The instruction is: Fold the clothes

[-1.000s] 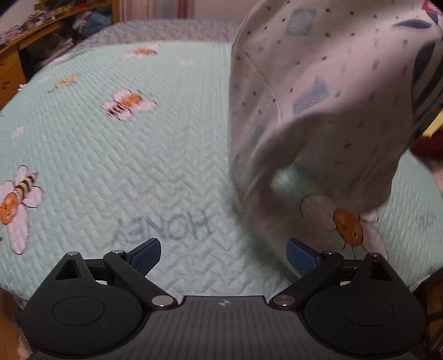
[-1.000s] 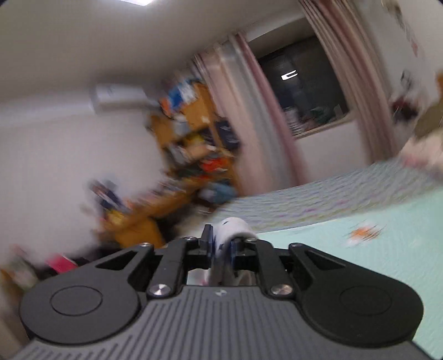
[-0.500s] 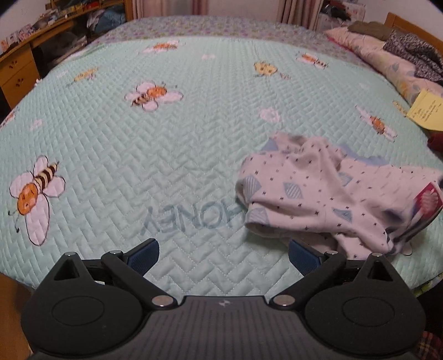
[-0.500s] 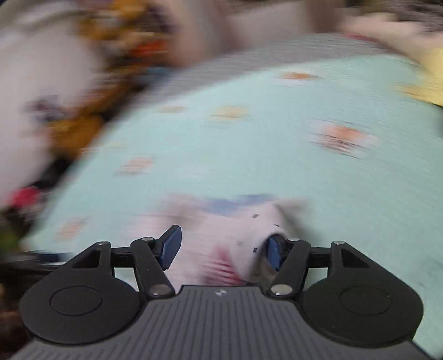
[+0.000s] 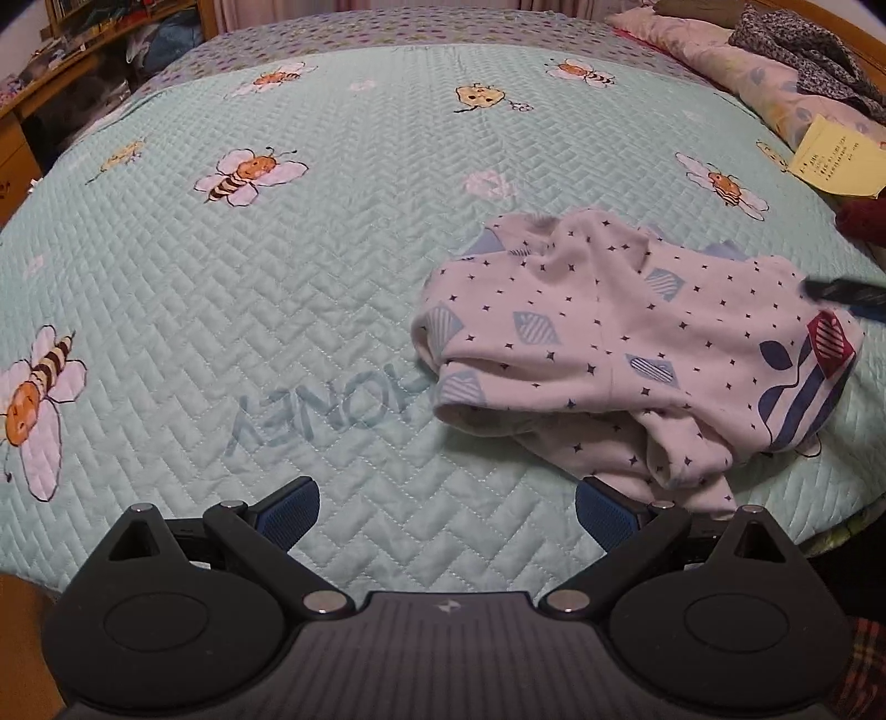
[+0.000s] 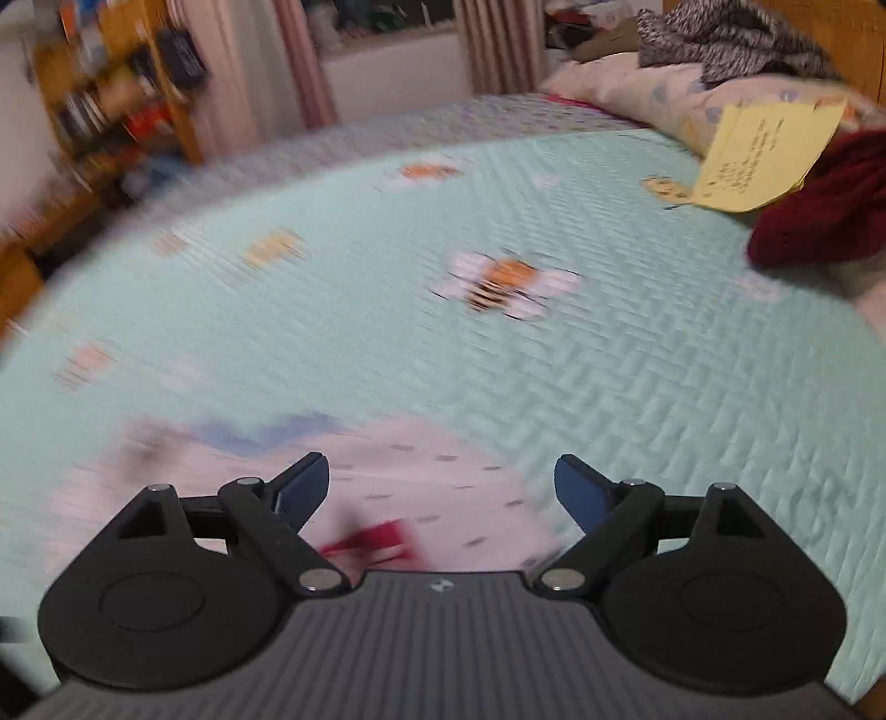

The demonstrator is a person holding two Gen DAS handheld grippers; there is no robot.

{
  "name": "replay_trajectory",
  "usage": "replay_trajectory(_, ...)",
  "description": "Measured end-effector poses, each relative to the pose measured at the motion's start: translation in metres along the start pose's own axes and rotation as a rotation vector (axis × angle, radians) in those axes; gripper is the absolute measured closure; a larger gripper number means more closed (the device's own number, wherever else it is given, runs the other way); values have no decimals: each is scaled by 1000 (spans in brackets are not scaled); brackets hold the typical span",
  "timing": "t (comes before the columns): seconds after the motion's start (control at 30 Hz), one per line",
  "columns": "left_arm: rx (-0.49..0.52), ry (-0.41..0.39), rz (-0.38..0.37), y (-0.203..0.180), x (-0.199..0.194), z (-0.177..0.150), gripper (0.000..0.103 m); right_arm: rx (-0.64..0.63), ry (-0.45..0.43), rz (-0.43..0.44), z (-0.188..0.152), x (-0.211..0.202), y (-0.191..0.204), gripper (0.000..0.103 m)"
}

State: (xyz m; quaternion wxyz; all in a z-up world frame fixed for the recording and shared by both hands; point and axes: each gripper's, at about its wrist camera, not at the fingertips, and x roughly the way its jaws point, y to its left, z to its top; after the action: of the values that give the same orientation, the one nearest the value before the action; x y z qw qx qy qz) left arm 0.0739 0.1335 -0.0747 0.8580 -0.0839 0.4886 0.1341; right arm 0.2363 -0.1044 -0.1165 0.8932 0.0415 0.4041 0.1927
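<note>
Garment point(image 5: 620, 338) crumpled on quilt point(image 5: 310, 277), left claw point(image 5: 447, 512) wide apart, empty, right claw point(image 6: 442, 490) opening, gripping nothing.

I see a bed with a mint quilted bedspread point(image 5: 332, 266), bee prints and reversed "HONEY" lettering point(image 5: 332, 410) stitched in. Floral pillow point(image 5: 736, 72) at the headboard end, a dark speckled garment point(image 5: 797, 44) piled on it. Yellow handwritten note point(image 6: 764, 155) leans against a dark red knit item point(image 6: 819, 205). Wooden bookshelf point(image 6: 111, 105) far left, cluttered. Pink curtains point(image 6: 299, 61) behind the bed.
</note>
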Motion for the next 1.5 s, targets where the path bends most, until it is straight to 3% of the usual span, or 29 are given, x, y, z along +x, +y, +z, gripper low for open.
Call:
replay_trajectory(0.03, -6, 0, 6, 2, 0, 1, 4, 23, 31, 15, -4, 10, -1, 16)
replay_trajectory(0.07, -16, 1, 12, 6, 0, 2, 4, 45, 62, 30, -7, 20, -2, 29)
replay_trajectory(0.17, -51, 9, 24, 16, 3, 5, 4, 11, 41, 150, -22, 9, 23, 50)
replay_trajectory(0.23, -68, 21, 29, 20, 5, 5, 4, 12, 16, 271, -26, -11, 37, 71)
replay_trajectory(0.3, -81, 39, 40, 22, 7, 4, 4, 55, -3, 403, -23, -31, 47, 79)
replay_trajectory(0.4, -89, 65, 59, 23, 8, 3, 4, 154, -29, 583, -11, -55, 60, 103)
replay_trajectory(0.57, -80, 66, 105, 26, 3, -1, 4, 176, -138, 783, 22, -107, 98, 103)
replay_trajectory(0.67, -67, 55, 107, 22, 0, 0, 4, 137, -223, 803, 39, -137, 116, 92)
replay_trajectory(0.7, -58, 55, 105, 19, 0, 1, 4, 109, -240, 756, 44, -139, 114, 72)
replay_trajectory(0.73, -49, 54, 102, 16, 0, 1, 4, 90, -250, 681, 41, -139, 113, 41)
replay_trajectory(0.8, -31, 54, 97, 9, 1, 2, 4, 56, -267, 523, 32, -139, 112, 14)
replay_trajectory(1.03, 32, 77, 87, -16, 12, 9, 4, 150, -49, 295, -15, -89, 70, 15)
replay_trajectory(1.27, 66, 67, 88, -32, 7, 12, 4, 247, 2, 254, -34, -67, 48, 15)
replay_trajectory(1.5, 89, 80, 76, -44, 11, 18, 3, 218, 3, 249, -35, -49, 34, 15)
